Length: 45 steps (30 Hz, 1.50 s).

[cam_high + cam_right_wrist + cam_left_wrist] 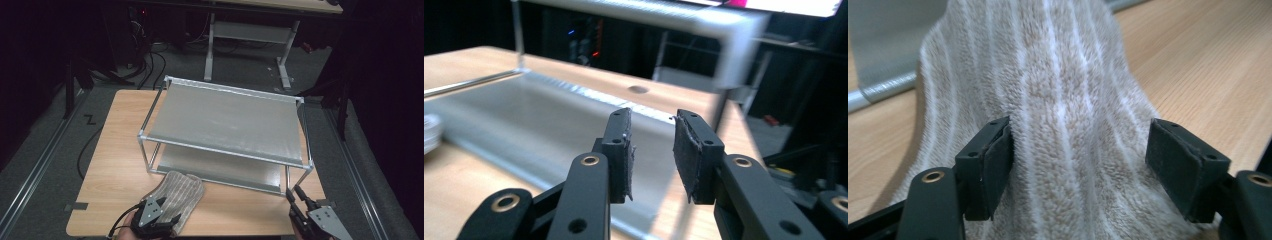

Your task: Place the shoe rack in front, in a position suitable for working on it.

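Your left gripper [1080,160] stood released, jaws wide astride the striped towel [177,197]; your right gripper [653,152] stood slightly parted, empty, near the shelf [225,125].

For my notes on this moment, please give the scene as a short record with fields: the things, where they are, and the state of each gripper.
cloth: striped beige towel, bunched on the wooden table, in front of the rack
rack: two-tier metal shelf rack, both shelves bare
left gripper: open, jaws either side of the towel, pads apart from it
right gripper: open a little, nothing between jaws, near the rack's right front leg
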Tool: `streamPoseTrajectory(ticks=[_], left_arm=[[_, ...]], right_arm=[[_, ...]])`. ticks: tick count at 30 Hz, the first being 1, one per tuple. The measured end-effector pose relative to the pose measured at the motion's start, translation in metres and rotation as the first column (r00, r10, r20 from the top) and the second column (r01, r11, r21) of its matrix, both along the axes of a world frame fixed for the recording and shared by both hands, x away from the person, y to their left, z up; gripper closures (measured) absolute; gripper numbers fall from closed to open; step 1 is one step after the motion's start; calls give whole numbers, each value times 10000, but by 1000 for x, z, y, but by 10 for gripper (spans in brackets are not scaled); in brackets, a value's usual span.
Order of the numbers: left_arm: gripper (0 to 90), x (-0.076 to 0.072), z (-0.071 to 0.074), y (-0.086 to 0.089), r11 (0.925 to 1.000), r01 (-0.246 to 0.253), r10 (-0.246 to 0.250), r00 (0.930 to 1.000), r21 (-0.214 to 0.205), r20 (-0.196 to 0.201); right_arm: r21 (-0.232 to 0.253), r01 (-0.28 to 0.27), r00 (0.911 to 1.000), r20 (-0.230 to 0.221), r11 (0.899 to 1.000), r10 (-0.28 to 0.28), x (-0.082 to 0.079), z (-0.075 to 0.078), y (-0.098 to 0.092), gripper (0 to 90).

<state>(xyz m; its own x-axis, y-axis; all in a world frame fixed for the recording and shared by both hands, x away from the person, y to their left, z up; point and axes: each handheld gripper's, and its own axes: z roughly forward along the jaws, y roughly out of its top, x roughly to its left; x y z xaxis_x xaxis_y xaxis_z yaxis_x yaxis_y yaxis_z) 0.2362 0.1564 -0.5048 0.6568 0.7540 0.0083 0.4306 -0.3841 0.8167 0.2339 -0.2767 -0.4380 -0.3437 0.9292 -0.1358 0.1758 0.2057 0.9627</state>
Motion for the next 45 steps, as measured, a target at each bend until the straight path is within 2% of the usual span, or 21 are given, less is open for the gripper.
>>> streamPoseTrajectory(ticks=[3,4,6,9,10,11,12,16,21,26,27,29,31,32,35,38,39,40,41,42,45], left_arm=[[274,1,-3,-11,9983,99,-98,9999,566,-33],[285,1,-3,-11,9983,99,-98,9999,566,-33],[338,1,-4,-14,9977,209,-211,9998,650,28],[408,1,-3,-16,9971,413,-414,9991,644,3],[489,1,-3,-17,9966,539,-540,9985,620,6],[647,0,-2,-18,9952,650,-659,9978,729,95],[669,0,-2,-20,9937,732,-751,9970,853,191],[716,2,0,-14,9957,797,-808,9965,472,219],[721,0,8,7,9978,534,-483,9912,-391,1230],[721,-1,13,22,9969,-112,240,9860,-783,1651],[721,-1,15,25,9963,-279,426,9819,-816,1845],[721,-3,18,33,9949,-593,759,9734,-821,2160],[721,-5,23,47,9895,-969,1197,9656,-1075,2307],[721,-5,23,47,9895,-969,1197,9656,-1075,2307],[721,-7,27,62,9832,-1409,1665,9531,-1161,2529],[721,-9,30,76,9725,-1811,2155,9380,-1462,2714],[721,-12,32,82,9658,-2047,2436,9265,-1590,2867],[721,-12,32,82,9658,-2047,2436,9265,-1590,2867],[721,-16,32,87,9600,-2278,2683,9149,-1629,3016],[721,-16,32,87,9600,-2278,2683,9149,-1629,3016],[721,-22,33,92,9527,-2642,3005,8923,-1500,3370]], right_arm=[[-105,-453,9980,-453,9989,448,10,-7,14,637],[-105,-453,9980,-453,9989,448,10,-7,14,637],[-109,-845,9882,-1293,9964,824,22,-15,28,610],[-377,-1025,9802,-1742,9940,944,28,-21,38,586],[-604,-1067,9779,-1866,9925,938,33,-24,42,576],[-819,-1062,9719,-2192,9910,861,44,-27,46,567],[-831,-965,9693,-2344,9919,747,50,-29,47,564],[-1053,-612,9524,-3038,9926,265,71,-39,47,559],[-1135,-636,9427,-3329,9915,224,70,-47,43,561],[-861,-309,9352,-3540,9958,-16,69,-50,33,568],[-861,-309,9352,-3540,9958,-16,69,-50,33,568],[-988,-329,9218,-3875,9946,-80,73,-56,32,572],[-1209,-414,9162,-4006,9918,-106,75,-59,31,569],[-1209,-414,9162,-4006,9918,-106,75,-59,31,569],[-922,-415,8997,-4366,9949,-29,76,-61,30,569],[-1110,-454,9025,-4306,9928,-68,75,-61,31,570],[-1113,-429,8999,-4359,9929,-99,75,-61,31,571],[-1113,-429,8999,-4359,9929,-99,75,-61,31,571],[-1060,-388,8958,-4443,9936,-125,75,-60,31,575],[-1060,-388,8958,-4443,9936,-125,75,-60,31,575],[-1058,-333,8922,-4513,9938,-181,75,-60,30,580]])
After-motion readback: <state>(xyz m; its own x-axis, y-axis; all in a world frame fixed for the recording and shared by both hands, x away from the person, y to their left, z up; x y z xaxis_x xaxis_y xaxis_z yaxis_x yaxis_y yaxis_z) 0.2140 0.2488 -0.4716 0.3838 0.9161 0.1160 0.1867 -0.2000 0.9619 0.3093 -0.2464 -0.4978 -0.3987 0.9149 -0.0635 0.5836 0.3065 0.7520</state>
